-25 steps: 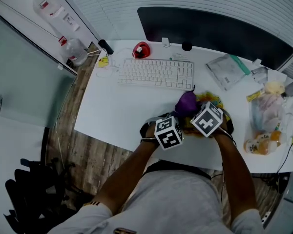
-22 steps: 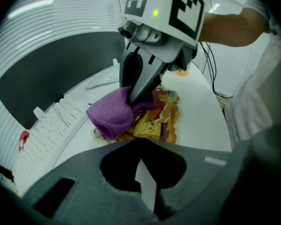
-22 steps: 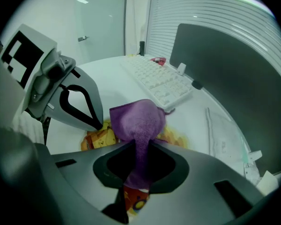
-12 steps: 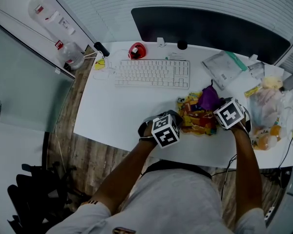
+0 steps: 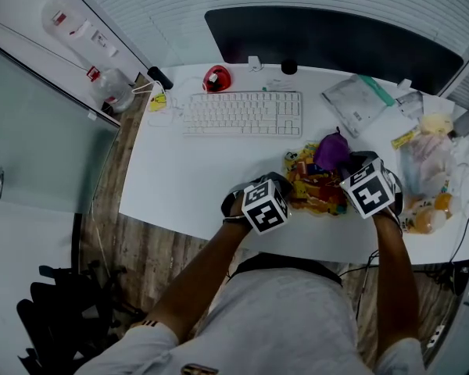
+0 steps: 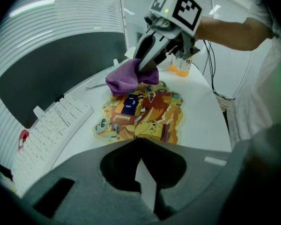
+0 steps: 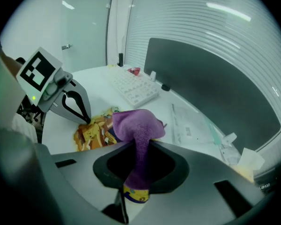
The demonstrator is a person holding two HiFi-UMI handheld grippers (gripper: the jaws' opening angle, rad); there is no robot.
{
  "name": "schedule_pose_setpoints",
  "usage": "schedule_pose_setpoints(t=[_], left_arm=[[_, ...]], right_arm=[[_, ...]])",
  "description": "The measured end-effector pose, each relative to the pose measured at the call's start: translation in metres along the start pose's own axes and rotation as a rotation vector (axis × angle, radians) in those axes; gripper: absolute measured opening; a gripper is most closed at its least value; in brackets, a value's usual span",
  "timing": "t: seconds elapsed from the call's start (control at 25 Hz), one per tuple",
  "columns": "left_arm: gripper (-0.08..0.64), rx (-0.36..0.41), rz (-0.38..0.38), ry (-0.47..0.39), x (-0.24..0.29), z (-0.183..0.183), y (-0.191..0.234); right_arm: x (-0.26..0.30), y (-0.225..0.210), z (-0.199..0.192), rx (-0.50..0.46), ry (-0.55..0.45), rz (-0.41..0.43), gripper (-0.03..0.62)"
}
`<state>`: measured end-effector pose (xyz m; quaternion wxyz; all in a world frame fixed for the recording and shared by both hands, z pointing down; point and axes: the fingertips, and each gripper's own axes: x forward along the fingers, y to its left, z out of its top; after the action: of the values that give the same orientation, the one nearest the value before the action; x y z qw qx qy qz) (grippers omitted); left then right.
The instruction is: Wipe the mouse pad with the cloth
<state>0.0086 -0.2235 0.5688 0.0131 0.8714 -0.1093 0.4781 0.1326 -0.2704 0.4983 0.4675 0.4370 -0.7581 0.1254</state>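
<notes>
Purple cloth (image 7: 136, 124) pinched by right gripper (image 7: 136, 170), over printed mouse pad (image 6: 152, 118); left gripper (image 6: 140, 146) has its 2 jaws together, seemingly pinning the pad's edge.

one cloth (image 5: 331, 151), one mouse pad (image 5: 316, 190), one keyboard (image 5: 242, 114)

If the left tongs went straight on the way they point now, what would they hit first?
Probably the colourful cartoon-printed mouse pad, lying flat just ahead of the shut left tongs; beyond it, the purple cloth held by the right tongs.
</notes>
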Motion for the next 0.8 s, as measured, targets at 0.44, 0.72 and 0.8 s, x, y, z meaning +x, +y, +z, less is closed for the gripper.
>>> schedule_pose_setpoints(t=[0.44, 0.72, 0.8], left_arm=[[0.015, -0.013, 0.005, -0.015, 0.0, 0.0, 0.0], [0.015, -0.01, 0.01, -0.021, 0.0, 0.0, 0.0], [0.015, -0.009, 0.009, -0.02, 0.0, -0.001, 0.0]], right_arm=[[0.015, 0.108, 0.033, -0.107, -0.041, 0.168, 0.069], [0.026, 0.124, 0.014, -0.156, 0.061, 0.196, 0.069], [0.025, 0.118, 0.008, -0.159, 0.075, 0.186, 0.069]])
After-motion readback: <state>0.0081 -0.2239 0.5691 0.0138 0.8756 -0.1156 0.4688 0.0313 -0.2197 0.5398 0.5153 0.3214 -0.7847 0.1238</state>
